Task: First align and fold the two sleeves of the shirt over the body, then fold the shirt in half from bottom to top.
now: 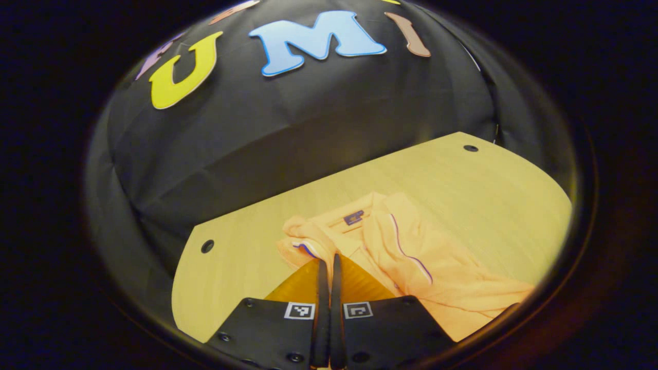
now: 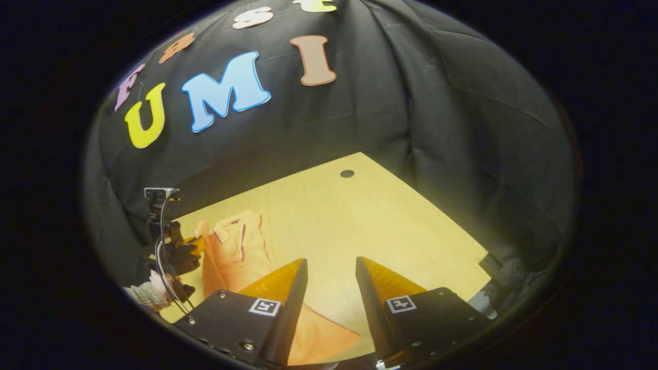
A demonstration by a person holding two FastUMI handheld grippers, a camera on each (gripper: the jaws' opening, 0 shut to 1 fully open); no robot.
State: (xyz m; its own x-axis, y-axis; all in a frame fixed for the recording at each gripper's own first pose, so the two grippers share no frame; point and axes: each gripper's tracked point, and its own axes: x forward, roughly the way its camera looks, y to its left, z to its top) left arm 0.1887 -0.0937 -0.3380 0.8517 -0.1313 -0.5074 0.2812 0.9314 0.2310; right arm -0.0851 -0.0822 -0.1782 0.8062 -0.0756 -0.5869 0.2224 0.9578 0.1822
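I see one orange shirt (image 1: 411, 257) lying on the light wooden table (image 1: 462, 185), collar end toward the booth's back wall and hem toward me, so its long axis runs from near edge to far edge. In the left gripper view, the collar label (image 1: 353, 217) faces up and one sleeve (image 1: 303, 239) with a striped cuff is bunched at the tips of the left gripper (image 1: 329, 262). Its two fingers are pressed together with sleeve fabric at the tips; I cannot tell for certain that both fingers pinch the cloth. This view also shows two dark holes in the table top, one at each far corner. In the right gripper view, the right gripper (image 2: 331, 267) hangs over bare wood beside the shirt's hem, its jaws spread wide apart and holding nothing. That view shows the shirt (image 2: 236, 252) from the side, plus the other gripper (image 2: 172, 246) at the shirt's far sleeve, held by a hand (image 2: 154, 290) in a checked cuff. I count one table hole (image 2: 347, 173) here.
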